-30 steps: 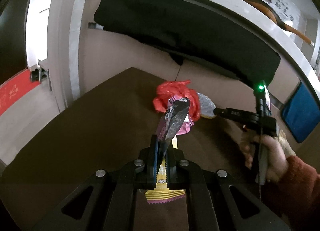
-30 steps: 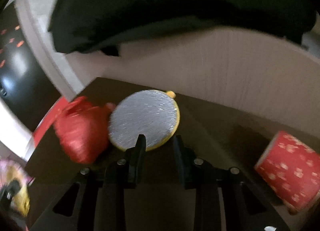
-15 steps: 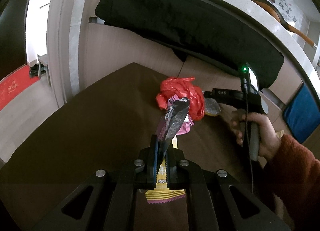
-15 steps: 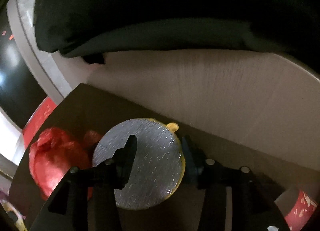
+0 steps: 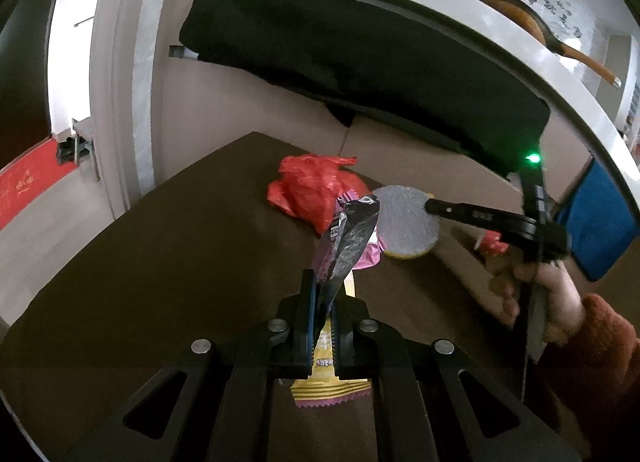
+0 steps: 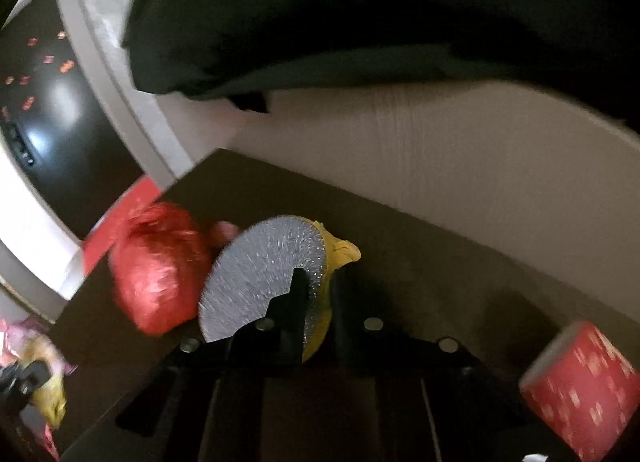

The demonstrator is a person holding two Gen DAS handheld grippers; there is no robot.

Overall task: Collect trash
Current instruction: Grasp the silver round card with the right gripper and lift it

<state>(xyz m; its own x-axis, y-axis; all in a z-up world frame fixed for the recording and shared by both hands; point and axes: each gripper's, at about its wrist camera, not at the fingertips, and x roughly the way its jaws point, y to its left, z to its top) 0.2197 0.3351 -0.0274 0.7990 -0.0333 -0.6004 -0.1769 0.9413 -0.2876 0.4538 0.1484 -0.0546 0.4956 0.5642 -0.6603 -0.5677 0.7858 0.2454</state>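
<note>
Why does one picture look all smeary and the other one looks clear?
Right wrist view: smeared by motion blur, so the red plastic bag and red paper cup look streaky, and it is dim. Left wrist view: sharp, the snack wrapper is crisp, brighter near the white door frame; the fisheye lens bends straight edges in both.

The worktop [image 5: 140,282] was dark brown. On it lay a crumpled red bag [image 5: 310,189] and a silver disc [image 5: 404,221] with a yellow rim — nearby, a red cup [image 6: 580,386] with pale specks.
</note>
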